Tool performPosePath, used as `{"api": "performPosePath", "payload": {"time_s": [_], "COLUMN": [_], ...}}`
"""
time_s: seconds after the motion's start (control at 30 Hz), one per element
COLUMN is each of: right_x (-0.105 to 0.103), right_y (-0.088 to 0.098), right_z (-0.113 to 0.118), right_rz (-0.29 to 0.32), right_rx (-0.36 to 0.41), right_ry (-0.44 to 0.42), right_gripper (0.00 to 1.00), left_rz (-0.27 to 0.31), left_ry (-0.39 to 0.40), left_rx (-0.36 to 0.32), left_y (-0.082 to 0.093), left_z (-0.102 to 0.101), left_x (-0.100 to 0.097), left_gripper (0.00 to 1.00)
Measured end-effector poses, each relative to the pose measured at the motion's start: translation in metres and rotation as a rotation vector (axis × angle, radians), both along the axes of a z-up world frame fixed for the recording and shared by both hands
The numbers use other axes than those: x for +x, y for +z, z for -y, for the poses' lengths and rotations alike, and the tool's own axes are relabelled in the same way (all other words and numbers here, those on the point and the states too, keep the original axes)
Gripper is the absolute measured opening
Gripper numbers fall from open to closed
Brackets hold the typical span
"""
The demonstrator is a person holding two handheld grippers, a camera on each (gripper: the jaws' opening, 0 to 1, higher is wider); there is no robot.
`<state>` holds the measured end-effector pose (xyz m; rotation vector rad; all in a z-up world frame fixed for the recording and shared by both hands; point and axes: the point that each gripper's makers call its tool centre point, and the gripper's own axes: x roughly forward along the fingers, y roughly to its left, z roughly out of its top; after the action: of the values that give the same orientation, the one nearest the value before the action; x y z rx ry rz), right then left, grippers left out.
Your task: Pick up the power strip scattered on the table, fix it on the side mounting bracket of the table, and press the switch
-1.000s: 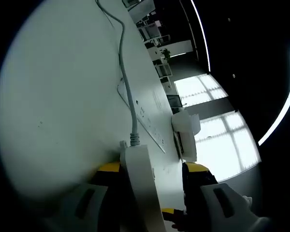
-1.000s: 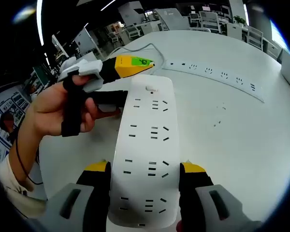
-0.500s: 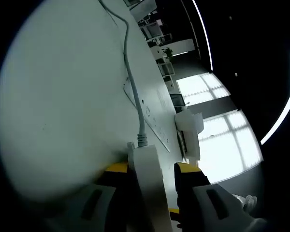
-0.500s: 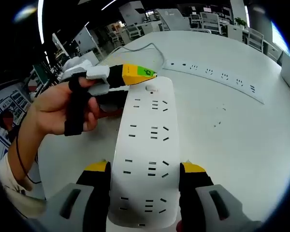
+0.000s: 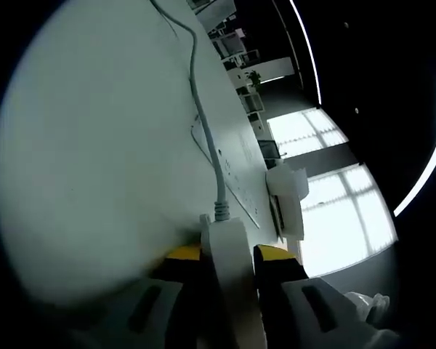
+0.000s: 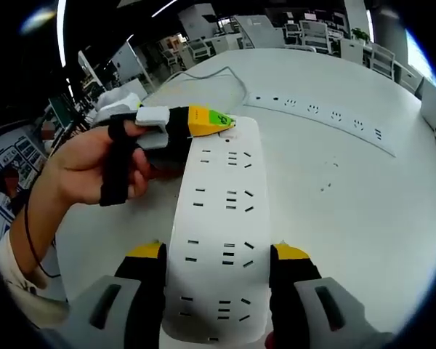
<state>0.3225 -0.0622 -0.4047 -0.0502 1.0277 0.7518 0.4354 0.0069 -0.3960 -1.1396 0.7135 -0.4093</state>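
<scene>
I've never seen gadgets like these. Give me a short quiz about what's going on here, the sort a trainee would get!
1. True or false: the white multi-socket power strip sits between the right gripper's yellow-tipped fingers.
2. Which end of that strip is the left gripper closed on?
A. the end where the grey cable enters
B. the middle
C. none; it is open
3. Fill in: on the round white table, farther back, lies a second long flat white ______.

Key: 1 true; 2 A; 3 socket strip.
</scene>
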Motion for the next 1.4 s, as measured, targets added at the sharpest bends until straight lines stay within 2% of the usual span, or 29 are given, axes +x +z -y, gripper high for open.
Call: {"api": "performPosePath", "payload": {"time_s": [0.27,0.4,0.63,0.8,0.87,1.17,1.3,1.4], "right_x": [0.001,0.005,-0.003,-0.006,-0.007,-0.015,-0.013,-0.013], "right_y": [0.000,0.001,0.003,0.011,0.015,0.025,0.036,0.035], "right_z": [0.000,0.002,0.006,0.014,0.019,0.032,0.027,0.029], "right_rz": [0.027,0.023,0.030,0.072,0.081,0.042,0.026,0.029], "right_rx": [0.018,0.063,0.098,0.138,0.165,0.304,0.440,0.450], "right_ry": [0.022,0.009,0.008,0.009,-0.004,-0.041,-0.089,-0.099], "right_gripper": [0.54,0.54,0.57,0.58,0.59,0.55,0.56,0.54], "left_rz": [-0.011,-0.026,-0.020,-0.012,-0.011,-0.009,-0.004,-0.002], "left_ry": [0.012,0.028,0.034,0.035,0.037,0.030,0.019,0.010], "left_rx": [-0.037,-0.068,-0.075,-0.087,-0.091,-0.112,-0.124,-0.132], "left_y": [-0.001,-0.002,0.001,0.005,0.005,0.009,0.011,0.012], "left_z": [0.001,0.002,0.002,0.000,-0.001,-0.005,-0.005,-0.007], "left_x": [0.000,0.001,0.004,0.006,0.004,0.002,0.001,-0.001], "left_gripper": [0.29,0.28,0.27,0.26,0.26,0.26,0.26,0.26]}}
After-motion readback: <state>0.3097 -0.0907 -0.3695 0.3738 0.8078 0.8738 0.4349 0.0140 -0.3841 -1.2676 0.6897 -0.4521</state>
